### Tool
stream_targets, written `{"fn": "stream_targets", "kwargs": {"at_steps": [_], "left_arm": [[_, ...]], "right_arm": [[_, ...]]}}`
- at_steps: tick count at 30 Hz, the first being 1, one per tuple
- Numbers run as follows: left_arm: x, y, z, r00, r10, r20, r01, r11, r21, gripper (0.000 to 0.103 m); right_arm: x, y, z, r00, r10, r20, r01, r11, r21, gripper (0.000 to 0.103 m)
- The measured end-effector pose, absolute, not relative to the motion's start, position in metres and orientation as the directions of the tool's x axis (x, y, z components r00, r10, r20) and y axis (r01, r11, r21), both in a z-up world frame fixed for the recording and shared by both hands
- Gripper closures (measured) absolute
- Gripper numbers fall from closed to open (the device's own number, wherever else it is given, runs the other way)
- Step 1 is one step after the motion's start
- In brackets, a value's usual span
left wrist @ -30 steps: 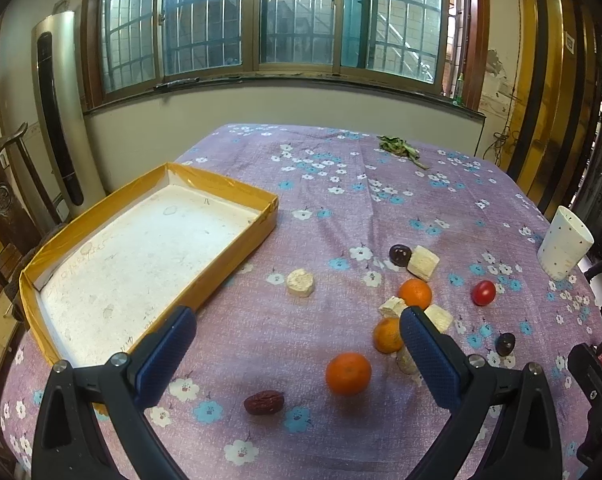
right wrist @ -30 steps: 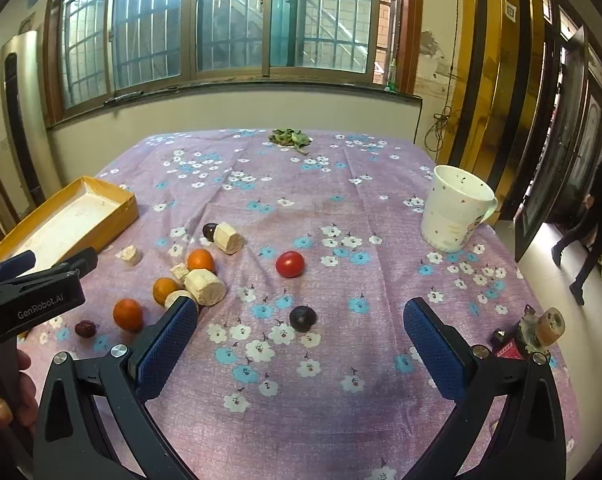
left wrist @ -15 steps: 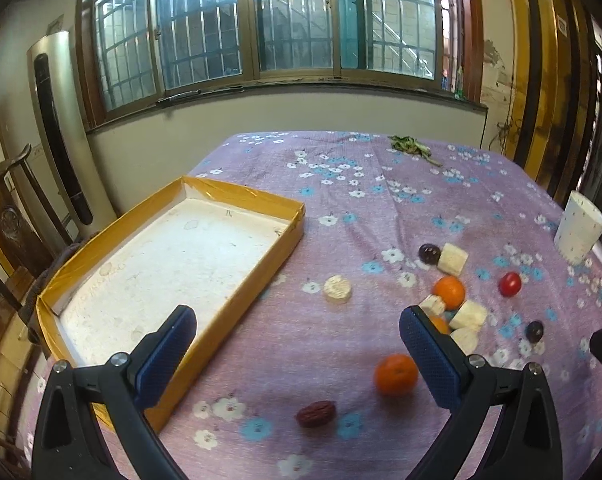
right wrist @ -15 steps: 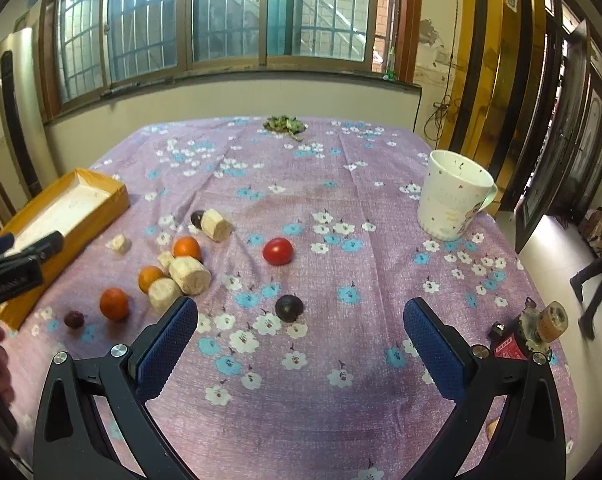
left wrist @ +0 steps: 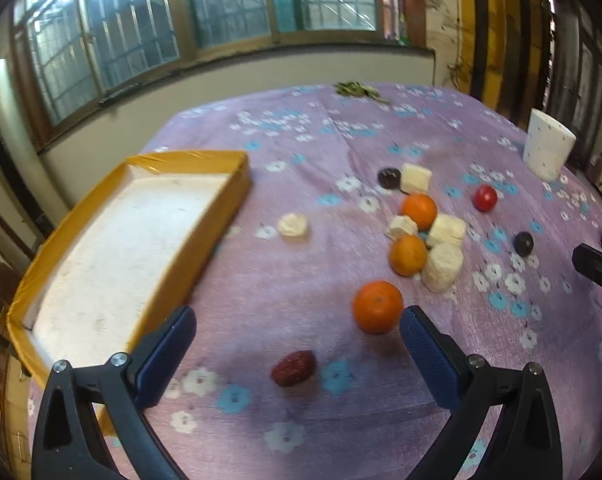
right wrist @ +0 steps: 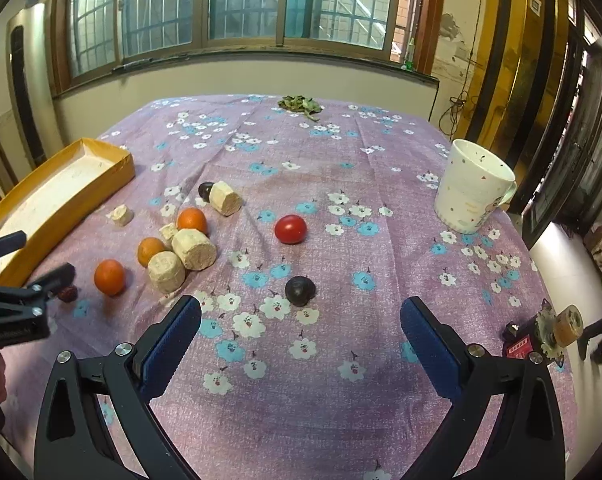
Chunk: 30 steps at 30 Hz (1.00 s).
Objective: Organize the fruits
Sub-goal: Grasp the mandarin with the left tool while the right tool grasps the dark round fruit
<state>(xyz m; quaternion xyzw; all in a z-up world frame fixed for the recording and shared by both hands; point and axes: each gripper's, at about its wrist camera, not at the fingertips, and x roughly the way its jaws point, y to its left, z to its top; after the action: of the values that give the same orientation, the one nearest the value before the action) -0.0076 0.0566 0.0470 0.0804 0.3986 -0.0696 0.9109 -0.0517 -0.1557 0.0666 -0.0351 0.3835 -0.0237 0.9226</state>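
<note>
Both tongs stand wide and hold nothing, so the sorting looks barely begun.

From the left wrist, the left gripper [left wrist: 297, 340] hangs low over the cloth [left wrist: 301, 272] with its jaws spread. A date [left wrist: 293, 368] lies between the pads, nearer the camera, and the closest orange [left wrist: 377, 307] sits just inside the right pad. Beyond it, two more oranges [left wrist: 408, 255] are bunched against pale chunks [left wrist: 443, 266]. One chunk [left wrist: 293, 224] lies apart, nearer the tray [left wrist: 221, 208]. The tray, on the left, shows only a bare white floor, so nothing has gone in yet. Farther right are a tomato [left wrist: 485, 198] and a dark plum [left wrist: 523, 243], with a second plum [left wrist: 389, 177] up by another chunk.

From the right wrist, the right gripper [right wrist: 301, 328] is just as open, aimed at the plum [right wrist: 299, 290] lying just beyond its pads. The tomato [right wrist: 290, 229] sits farther on, well short of the mug [right wrist: 471, 194]. The left gripper [right wrist: 25, 292] shows at the left edge, close over the date.

By my reckoning every fruit is still loose on the cloth. All the picking and placing remains.
</note>
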Motion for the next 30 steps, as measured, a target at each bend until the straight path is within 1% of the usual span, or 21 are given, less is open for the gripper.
{"fn": "stream_targets", "kwargs": {"at_steps": [3,5,10,12,14,16,17,18,19,21,25,26,27,28,29,30], "left_arm": [[0.000,0.052,0.042,0.636,-0.112,-0.764,0.223,0.974,0.042,0.000],[0.005,0.047,0.037,0.610,-0.122,-0.783,0.237,0.971,0.033,0.002],[0.015,0.039,0.027,0.570,-0.125,-0.812,0.259,0.965,0.033,0.018],[0.018,0.039,0.022,0.549,-0.133,-0.825,0.260,0.965,0.017,0.018],[0.018,0.039,0.021,0.538,-0.143,-0.831,0.260,0.966,0.002,0.019],[0.018,0.037,0.020,0.544,-0.138,-0.828,0.265,0.964,0.014,0.019],[0.017,0.035,0.020,0.545,-0.136,-0.827,0.268,0.963,0.019,0.019],[0.017,0.035,0.019,0.543,-0.135,-0.829,0.271,0.962,0.021,0.019],[0.019,0.034,0.017,0.536,-0.134,-0.833,0.273,0.962,0.021,0.019],[0.021,0.033,0.014,0.525,-0.129,-0.841,0.272,0.962,0.022,0.019],[0.025,0.034,0.008,0.509,-0.146,-0.848,0.263,0.965,-0.008,0.025],[0.026,0.035,0.009,0.513,-0.149,-0.845,0.257,0.966,-0.014,0.027],[0.026,0.036,0.010,0.517,-0.159,-0.841,0.257,0.966,-0.025,0.032],[0.027,0.036,0.011,0.518,-0.170,-0.838,0.260,0.965,-0.035,0.038],[0.027,0.035,0.012,0.519,-0.184,-0.835,0.266,0.963,-0.047,0.042],[0.027,0.035,0.012,0.517,-0.201,-0.832,0.274,0.960,-0.062,0.053]], "right_arm": [[-0.050,-0.159,0.064,0.696,-0.070,-0.714,0.021,0.997,-0.078,0.003],[-0.049,-0.162,0.062,0.691,-0.072,-0.719,0.028,0.997,-0.073,0.003],[-0.040,-0.173,0.054,0.672,-0.077,-0.736,0.036,0.997,-0.071,0.003],[-0.033,-0.176,0.050,0.660,-0.066,-0.749,0.031,0.998,-0.061,0.005],[-0.024,-0.177,0.044,0.642,-0.040,-0.765,0.015,0.999,-0.039,0.011],[-0.013,-0.177,0.036,0.624,-0.020,-0.781,-0.001,1.000,-0.026,0.021],[-0.007,-0.177,0.032,0.611,-0.014,-0.791,-0.006,1.000,-0.023,0.023],[-0.002,-0.179,0.026,0.594,-0.004,-0.804,-0.009,1.000,-0.012,0.030],[0.003,-0.180,0.022,0.579,0.010,-0.815,-0.010,1.000,0.005,0.039],[0.010,-0.185,0.014,0.554,0.048,-0.831,-0.011,0.999,0.050,0.048],[0.015,-0.187,0.007,0.551,0.076,-0.831,-0.021,0.997,0.077,0.058],[0.015,-0.186,0.007,0.556,0.078,-0.828,-0.028,0.997,0.076,0.060],[0.016,-0.185,0.007,0.556,0.078,-0.828,-0.033,0.997,0.071,0.065],[0.017,-0.184,0.007,0.558,0.068,-0.827,-0.039,0.998,0.056,0.073],[0.018,-0.182,0.007,0.558,0.062,-0.827,-0.046,0.998,0.044,0.075],[0.018,-0.180,0.007,0.558,0.062,-0.828,-0.055,0.998,0.038,0.079]]}}
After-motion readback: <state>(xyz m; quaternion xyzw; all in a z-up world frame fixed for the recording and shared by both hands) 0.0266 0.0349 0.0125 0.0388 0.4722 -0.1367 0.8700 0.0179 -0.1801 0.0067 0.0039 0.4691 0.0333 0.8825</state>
